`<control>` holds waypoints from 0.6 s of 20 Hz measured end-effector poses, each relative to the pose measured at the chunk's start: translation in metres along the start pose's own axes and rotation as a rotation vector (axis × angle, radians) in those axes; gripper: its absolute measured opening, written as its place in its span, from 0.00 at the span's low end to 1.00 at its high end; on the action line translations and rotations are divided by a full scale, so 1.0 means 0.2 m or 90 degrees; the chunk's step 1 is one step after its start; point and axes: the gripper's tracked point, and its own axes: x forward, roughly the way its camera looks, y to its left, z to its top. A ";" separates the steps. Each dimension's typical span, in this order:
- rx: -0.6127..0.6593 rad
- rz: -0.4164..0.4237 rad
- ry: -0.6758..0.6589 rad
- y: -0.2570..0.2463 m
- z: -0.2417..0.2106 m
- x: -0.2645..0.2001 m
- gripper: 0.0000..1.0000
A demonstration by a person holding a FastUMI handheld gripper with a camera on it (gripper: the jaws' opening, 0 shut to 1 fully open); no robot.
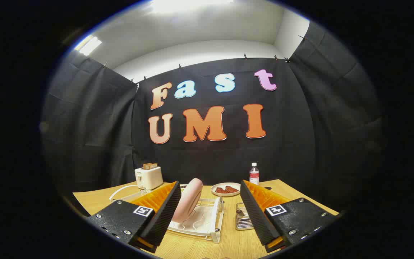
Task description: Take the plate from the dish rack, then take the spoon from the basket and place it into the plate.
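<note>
Your gripper point(210, 212) is wide open. The pink plate point(189, 199) stands up in the white dish rack point(212, 225), between the fingers.

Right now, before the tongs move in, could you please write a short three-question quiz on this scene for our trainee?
1. True or false: the pink plate stands on edge in the white dish rack.
2. What stands beyond the rack, next to the small dish of red food? A) a kettle B) a clear bottle C) a mug
3. Fill in: the tongs are ____, gripping nothing.

Key
1. True. It stands upright in the rack, just ahead of the fingers.
2. B. The bottle stands by the dish; a toaster sits on the other side.
3. Open. The metal basket sits beside the rack.
</note>
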 end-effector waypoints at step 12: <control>0.005 0.006 0.002 0.02 0.00 0.03 0.98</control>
